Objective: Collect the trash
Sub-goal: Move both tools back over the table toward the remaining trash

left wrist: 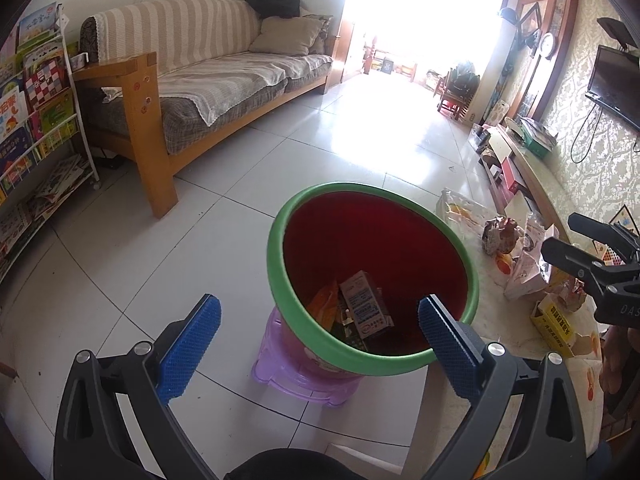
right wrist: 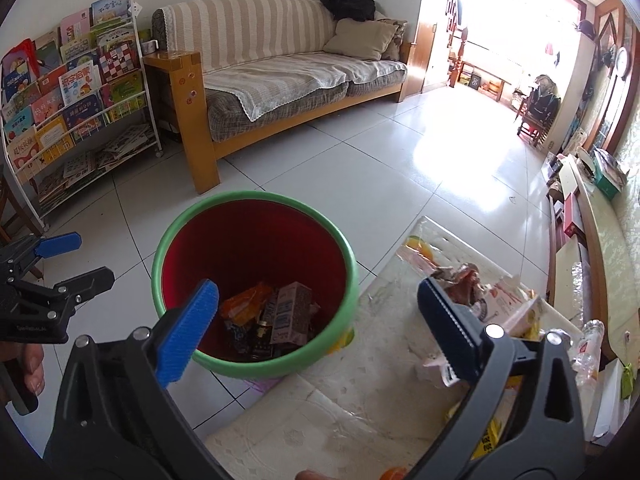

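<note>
With both the left gripper (left wrist: 320,334) and the right gripper (right wrist: 318,326) spread wide and empty above the bin (right wrist: 256,364) beside the table's near-left edge, a drop looks done; next, fetch the wrappers (right wrist: 496,304) along the table's right edge.

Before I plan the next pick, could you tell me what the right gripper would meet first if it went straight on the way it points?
Probably the trash bin: the open right gripper aims at its near rim and the wrappers inside, though depth is unclear.
</note>
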A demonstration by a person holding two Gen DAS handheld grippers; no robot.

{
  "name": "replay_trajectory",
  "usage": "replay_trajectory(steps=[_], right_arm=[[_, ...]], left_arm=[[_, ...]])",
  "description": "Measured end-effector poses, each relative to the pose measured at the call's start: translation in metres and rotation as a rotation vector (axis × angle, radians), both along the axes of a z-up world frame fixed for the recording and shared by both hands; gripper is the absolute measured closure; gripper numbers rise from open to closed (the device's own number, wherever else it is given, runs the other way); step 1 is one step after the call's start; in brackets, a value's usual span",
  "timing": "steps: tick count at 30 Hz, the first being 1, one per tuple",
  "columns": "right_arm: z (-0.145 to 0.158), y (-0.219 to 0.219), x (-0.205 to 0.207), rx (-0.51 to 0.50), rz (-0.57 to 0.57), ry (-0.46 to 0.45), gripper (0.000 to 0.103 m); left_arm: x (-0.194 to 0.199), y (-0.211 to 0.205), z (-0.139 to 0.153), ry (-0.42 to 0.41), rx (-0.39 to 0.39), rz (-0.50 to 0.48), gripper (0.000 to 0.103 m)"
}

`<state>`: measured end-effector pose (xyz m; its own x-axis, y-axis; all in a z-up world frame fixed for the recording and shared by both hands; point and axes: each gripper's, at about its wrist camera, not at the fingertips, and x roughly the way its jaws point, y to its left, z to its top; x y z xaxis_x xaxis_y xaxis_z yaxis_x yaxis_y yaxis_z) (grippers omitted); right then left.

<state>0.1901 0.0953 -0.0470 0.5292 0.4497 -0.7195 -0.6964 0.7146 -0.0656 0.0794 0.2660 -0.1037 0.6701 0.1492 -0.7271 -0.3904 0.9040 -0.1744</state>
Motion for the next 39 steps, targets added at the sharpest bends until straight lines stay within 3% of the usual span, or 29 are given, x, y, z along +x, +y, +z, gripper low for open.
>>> replay_trajectory(steps=[10, 23, 32, 39], right_arm=[[0.001, -0.120, -0.010, 0.025, -0.163, 0.006, 0.005], [-0.019, -0.265, -0.039, 0.060, -0.391, 0.041, 0.005], [-0.038, -0.340, -0.060, 0.103, -0.541, 0.082, 0.005], [-0.052, -0.370, -0.073, 0.124, -0.610, 0.119, 0.005]], left_arm=[[0.042, -0.081, 0.013, -0.013, 0.024, -0.153, 0.008], [0.100, -0.190, 0.017, 0.021, 0.104, -0.368, 0.008], [0.153, -0.246, -0.002, 0.129, 0.234, -0.531, 0.008], [0.192, -0.272, -0.020, 0.224, 0.318, -0.600, 0.008]])
